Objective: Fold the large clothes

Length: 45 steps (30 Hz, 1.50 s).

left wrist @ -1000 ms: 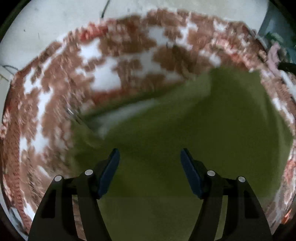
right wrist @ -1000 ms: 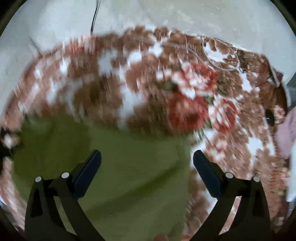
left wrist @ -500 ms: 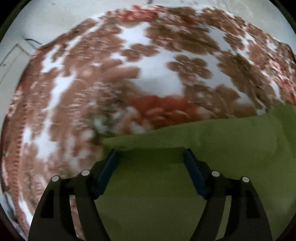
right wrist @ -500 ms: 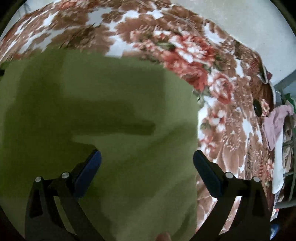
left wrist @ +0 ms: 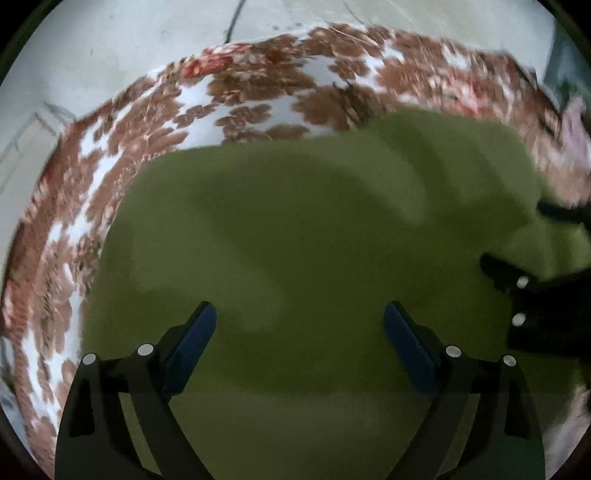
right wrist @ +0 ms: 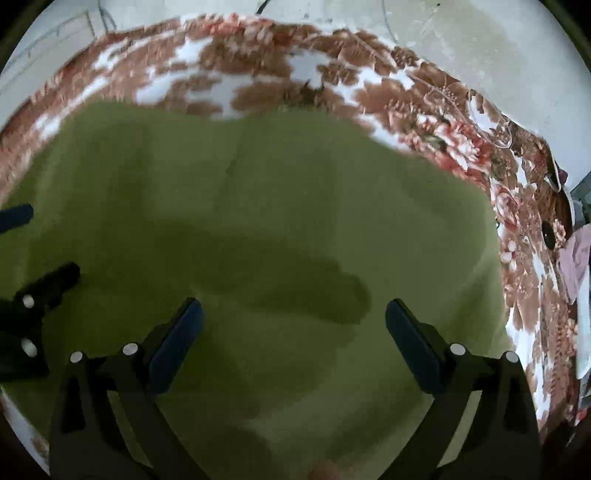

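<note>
An olive-green garment [left wrist: 314, 229] lies spread flat on a brown-and-white floral cloth [left wrist: 236, 92]; it also fills the right wrist view [right wrist: 295, 206]. My left gripper [left wrist: 300, 325] is open and empty above the garment's near part. My right gripper [right wrist: 293, 321] is open and empty above the same garment. The right gripper's fingers [left wrist: 495, 267] show at the right edge of the left wrist view, and the left gripper's fingers [right wrist: 55, 277] show at the left edge of the right wrist view. The two grippers hover side by side.
The floral cloth [right wrist: 436, 99] covers the surface on a pale floor [right wrist: 480, 37]. A pink and white pile of clothes [right wrist: 576, 258] lies at the far right. A dark cable [left wrist: 232, 22] runs on the floor beyond the cloth.
Both views have swung and pulled back, so the whole green garment now shows flat under both grippers. Each gripper now shows in the other's view. Both stay open.
</note>
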{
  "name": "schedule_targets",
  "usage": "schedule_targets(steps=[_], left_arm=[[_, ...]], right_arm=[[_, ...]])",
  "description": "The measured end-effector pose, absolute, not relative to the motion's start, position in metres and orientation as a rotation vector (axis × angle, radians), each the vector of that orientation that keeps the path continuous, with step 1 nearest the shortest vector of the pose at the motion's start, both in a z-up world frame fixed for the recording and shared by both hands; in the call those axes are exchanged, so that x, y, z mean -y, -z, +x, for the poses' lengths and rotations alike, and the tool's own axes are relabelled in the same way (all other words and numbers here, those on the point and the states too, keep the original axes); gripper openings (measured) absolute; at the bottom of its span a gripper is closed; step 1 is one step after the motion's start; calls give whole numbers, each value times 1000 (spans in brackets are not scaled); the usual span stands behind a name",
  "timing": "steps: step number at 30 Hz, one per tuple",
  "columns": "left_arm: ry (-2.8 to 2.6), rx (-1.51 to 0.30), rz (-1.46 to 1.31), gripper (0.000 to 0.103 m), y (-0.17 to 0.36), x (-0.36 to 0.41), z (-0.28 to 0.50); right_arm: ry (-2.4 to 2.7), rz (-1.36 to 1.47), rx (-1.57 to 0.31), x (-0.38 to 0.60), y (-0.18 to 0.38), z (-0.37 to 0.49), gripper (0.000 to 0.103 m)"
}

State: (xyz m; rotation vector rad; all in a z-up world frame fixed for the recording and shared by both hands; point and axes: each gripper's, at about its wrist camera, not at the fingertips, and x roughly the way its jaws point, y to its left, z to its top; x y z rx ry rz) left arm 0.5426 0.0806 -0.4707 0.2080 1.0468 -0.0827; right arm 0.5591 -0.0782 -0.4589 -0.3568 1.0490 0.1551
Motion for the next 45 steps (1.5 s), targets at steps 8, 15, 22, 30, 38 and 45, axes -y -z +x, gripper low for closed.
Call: schedule_targets(steps=[8,15,22,30,38,45], left_arm=[[82,-1053,288,99,494,-142,547],[-123,-1125,210,95,480,-224,545],[33,-1035,78,97,428,-135,492],[27,-1026,88,99,480,-90,433],[-200,-1053,58,99,486,-196,415],[-230,-1008,-117,97,452,-228,368]], right_arm=[[-77,-491,-994,131,478,581,98],[111,-467,-1018,228,465,603,98],[-110,-182,-1011,186,422,520,98],[-128,-269,-1057,153,467,476,98],[93,-328,-1106,259,475,492,98],[74,-248,-1096,264,447,480,98]])
